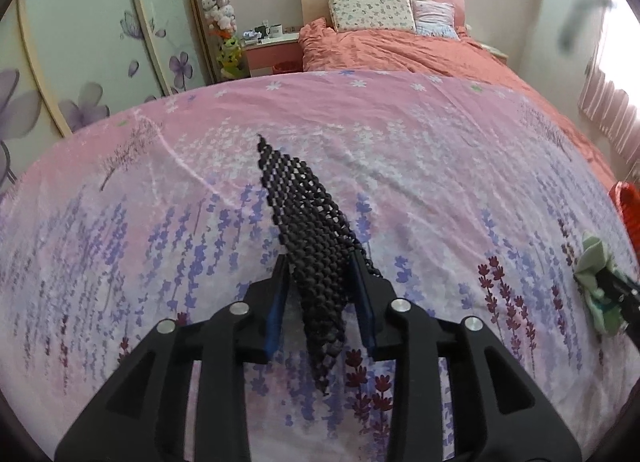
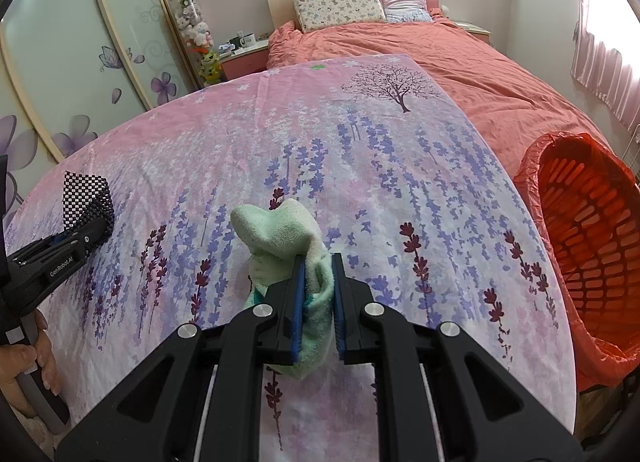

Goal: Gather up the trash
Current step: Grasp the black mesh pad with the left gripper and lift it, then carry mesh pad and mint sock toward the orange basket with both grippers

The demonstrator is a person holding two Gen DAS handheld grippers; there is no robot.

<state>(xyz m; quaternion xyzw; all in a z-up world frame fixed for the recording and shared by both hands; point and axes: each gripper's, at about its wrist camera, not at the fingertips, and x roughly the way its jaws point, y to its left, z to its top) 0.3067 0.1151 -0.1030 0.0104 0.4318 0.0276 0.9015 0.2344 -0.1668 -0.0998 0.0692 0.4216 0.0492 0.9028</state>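
My left gripper (image 1: pixel 320 262) is shut on a black mesh mat piece (image 1: pixel 308 214), held above the pink floral bedsheet (image 1: pixel 420 150). It also shows in the right wrist view (image 2: pixel 86 192), at the far left, with the left gripper (image 2: pixel 94 232) below it. My right gripper (image 2: pixel 318 262) is shut on a pale green sock (image 2: pixel 280 234) and holds it over the sheet. That sock also shows at the right edge of the left wrist view (image 1: pixel 592 262). A red basket lined with a red bag (image 2: pixel 592 222) stands at the right of the bed.
An orange duvet (image 2: pixel 460 62) and two pillows (image 2: pixel 340 6) lie at the bed's far end. A nightstand (image 2: pixel 244 54) with cups and a tall case of plush toys (image 2: pixel 196 30) stand at the back left. Floral wardrobe doors (image 2: pixel 80 62) line the left side.
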